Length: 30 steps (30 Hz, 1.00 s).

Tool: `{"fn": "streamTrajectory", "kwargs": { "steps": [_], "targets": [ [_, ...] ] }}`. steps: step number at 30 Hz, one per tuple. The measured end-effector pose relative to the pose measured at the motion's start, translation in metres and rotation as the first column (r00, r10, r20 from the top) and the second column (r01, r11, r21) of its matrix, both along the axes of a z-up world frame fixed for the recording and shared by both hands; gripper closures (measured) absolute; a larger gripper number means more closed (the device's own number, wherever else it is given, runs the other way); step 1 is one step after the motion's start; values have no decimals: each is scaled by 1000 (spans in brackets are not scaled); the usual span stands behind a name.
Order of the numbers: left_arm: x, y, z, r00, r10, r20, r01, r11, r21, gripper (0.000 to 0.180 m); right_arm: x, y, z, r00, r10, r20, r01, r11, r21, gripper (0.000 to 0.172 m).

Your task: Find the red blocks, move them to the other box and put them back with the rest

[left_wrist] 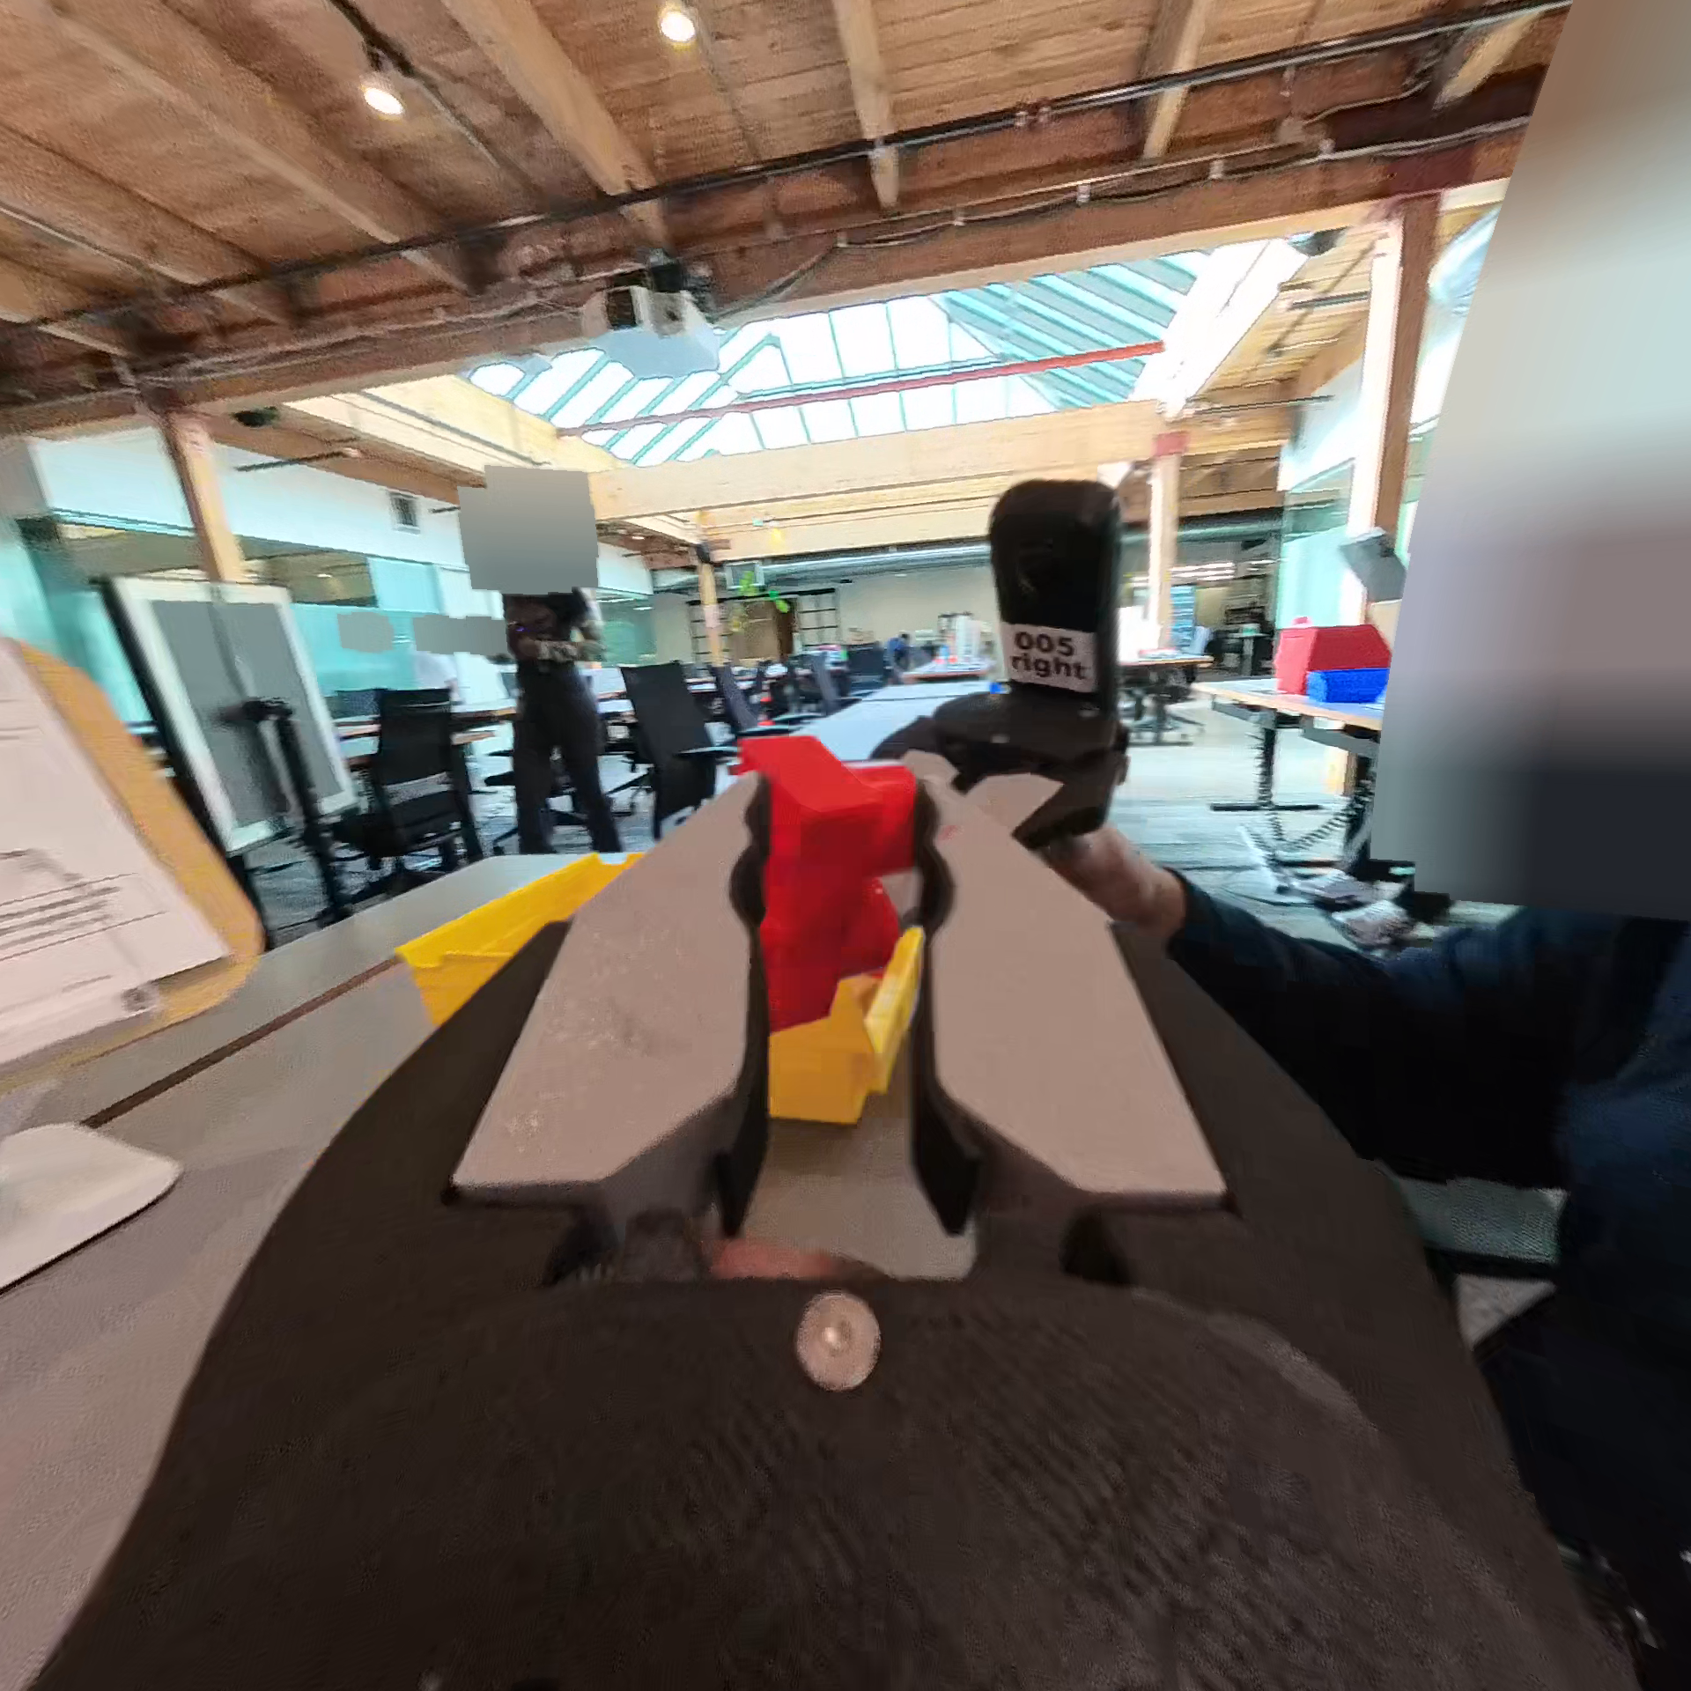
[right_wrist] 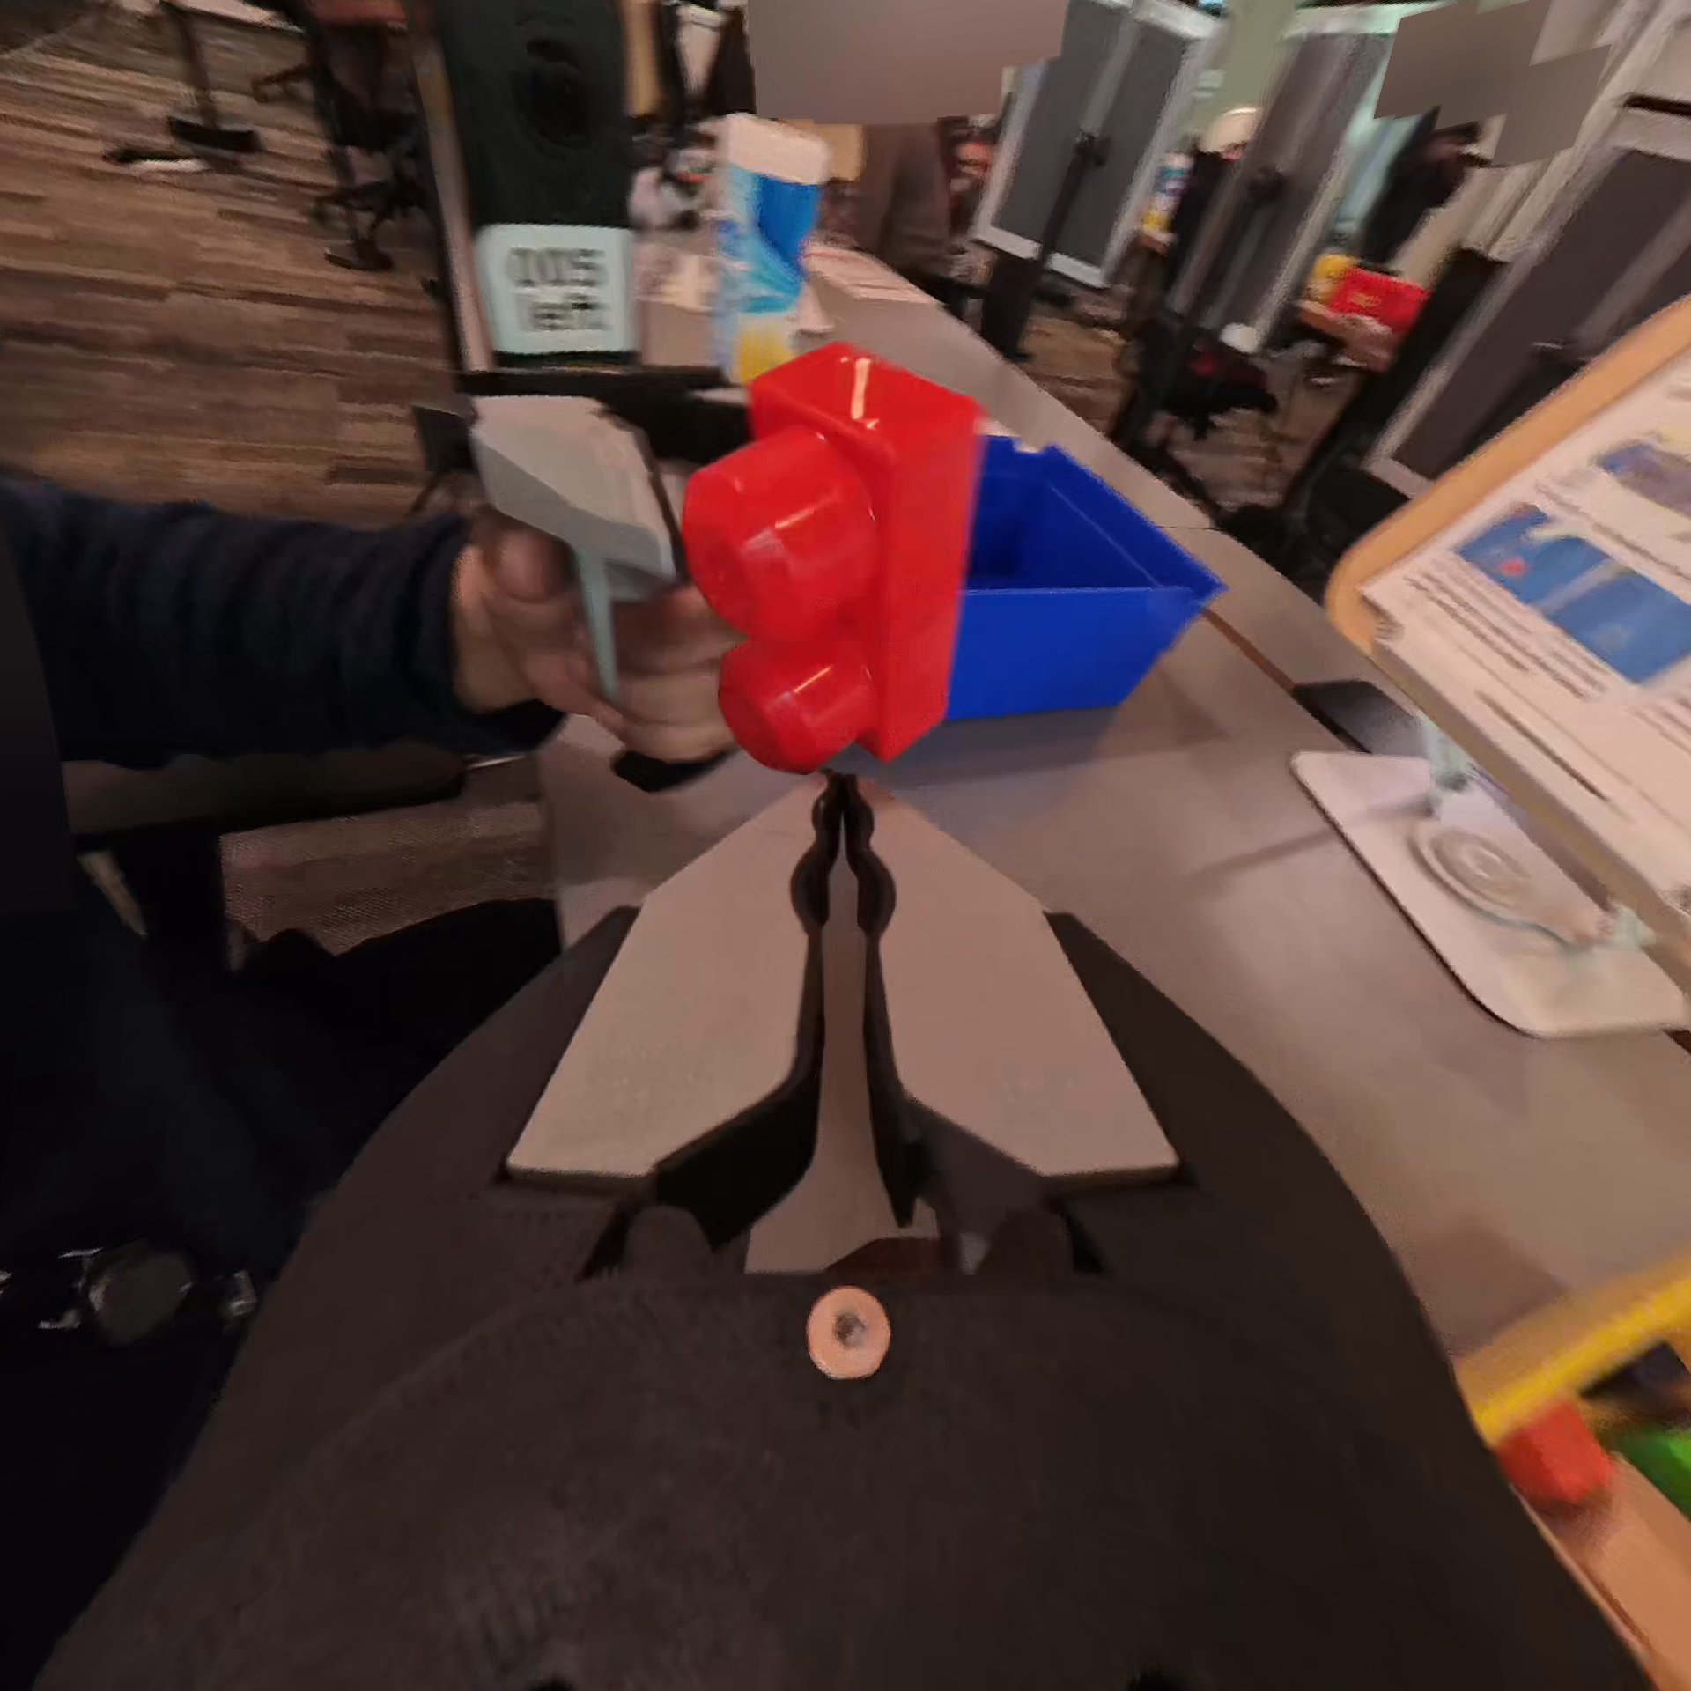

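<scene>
My left gripper [left_wrist: 837, 796] is shut on a red block [left_wrist: 823, 851] and holds it in the air in front of the yellow box [left_wrist: 512, 933]. Both pads press its sides. In the right wrist view the same red block [right_wrist: 842, 549] shows its two studs, with the left gripper [right_wrist: 586, 494] at its left side. My right gripper [right_wrist: 842, 796] is shut, with its tips together just under the block's lower edge and nothing between them. It also shows in the left wrist view [left_wrist: 997, 787], right of the block. The blue box [right_wrist: 1080, 631] stands on the table behind the block.
A clipboard with papers [right_wrist: 1537, 586] leans at the right, with a white mat and a glass [right_wrist: 1482, 878] below it. The yellow box [right_wrist: 1556, 1345] at the lower right holds a red block [right_wrist: 1556, 1464] and a green one. A can [right_wrist: 764, 247] stands farther back.
</scene>
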<state>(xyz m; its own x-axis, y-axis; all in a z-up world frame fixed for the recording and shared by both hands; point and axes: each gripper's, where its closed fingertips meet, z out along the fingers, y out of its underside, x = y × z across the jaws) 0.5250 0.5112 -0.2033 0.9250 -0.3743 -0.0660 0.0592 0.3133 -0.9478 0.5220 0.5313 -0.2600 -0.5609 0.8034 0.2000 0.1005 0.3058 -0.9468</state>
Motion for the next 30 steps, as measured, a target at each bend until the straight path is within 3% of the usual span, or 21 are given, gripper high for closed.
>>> {"fn": "streamTrajectory", "kwargs": {
  "steps": [1,3,6,8,12,17,21,22,24,26,28,30],
  "targets": [
    [-11,-5,2,1000,32,-2,-32,999,-5,164,0,16,4,999,-33,0,33,999,-33,172],
    [-32,8,-1,994,107,34,-105,993,-53,164,-1,40,14,997,-69,16,71,986,-152,172],
    [-44,70,-27,986,162,48,-153,975,-159,166,-35,48,-4,989,-107,103,129,963,-239,172],
    [-33,87,-40,994,94,52,-81,974,-213,166,-55,43,-27,979,-128,159,158,967,-198,172],
    [-28,75,-32,992,-31,122,54,981,-188,166,-45,45,-33,983,-112,145,134,979,-156,172],
    [-41,61,-25,969,-75,235,115,981,-159,166,-29,71,-5,986,-149,68,160,967,-200,141],
    [-27,69,-32,933,-147,330,222,953,-204,166,-32,74,0,981,-193,-23,190,977,-100,106],
    [-22,73,-34,921,-159,355,248,943,-220,166,-33,71,0,979,-199,-55,196,979,-52,110],
    [-18,80,-38,911,-127,392,239,938,-252,166,-37,69,-3,964,-237,-121,247,966,74,137],
    [-18,82,-43,918,-89,386,211,935,-287,166,-39,73,-8,946,-281,-163,310,932,188,139],
    [-18,80,-44,918,-78,389,207,931,-300,165,-38,72,-9,942,-289,-171,322,923,211,140],
    [-20,78,-46,927,-44,372,177,927,-330,147,-36,79,-8,930,-320,-181,354,910,213,140]
  ]
}}
